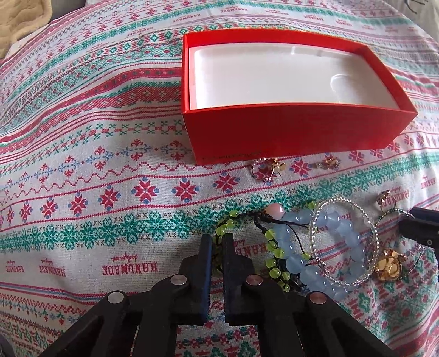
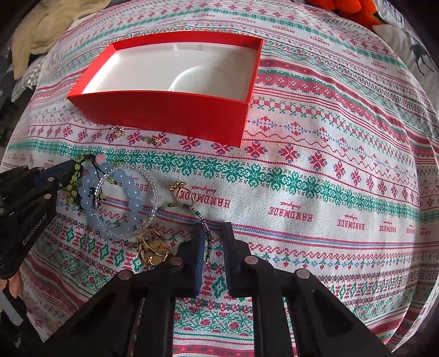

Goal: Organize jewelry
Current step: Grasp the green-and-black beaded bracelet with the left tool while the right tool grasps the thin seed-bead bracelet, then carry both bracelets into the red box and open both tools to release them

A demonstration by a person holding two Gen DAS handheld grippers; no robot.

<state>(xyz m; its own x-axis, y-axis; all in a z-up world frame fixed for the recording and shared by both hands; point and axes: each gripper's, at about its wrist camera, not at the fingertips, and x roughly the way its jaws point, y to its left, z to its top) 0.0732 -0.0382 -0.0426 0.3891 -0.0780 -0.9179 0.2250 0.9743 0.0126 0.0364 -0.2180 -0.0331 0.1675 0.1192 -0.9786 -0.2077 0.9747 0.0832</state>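
An open red box (image 1: pixel 296 131) with a white liner stands on the patterned cloth; it also shows in the right wrist view (image 2: pixel 164 115). A jewelry pile lies in front of it: a green bead bracelet (image 1: pixel 271 250), a blue bead bracelet (image 1: pixel 315 247), a clear bangle (image 1: pixel 343 241), gold rings (image 1: pixel 389 265). My left gripper (image 1: pixel 218 241) is nearly shut on the green bead bracelet's cord (image 2: pixel 75 171). My right gripper (image 2: pixel 214 233) is slightly open around a thin beaded chain (image 2: pixel 205 230), beside the gold rings (image 2: pixel 152 247).
Small gold earrings (image 1: pixel 267 167) and a charm (image 1: pixel 328 163) lie by the box's front wall. Another gold ring (image 2: pixel 183 192) lies right of the bangle. A beige blanket (image 2: pixel 35 30) lies beyond the cloth at far left, and an orange item (image 2: pixel 348 8) at the far top.
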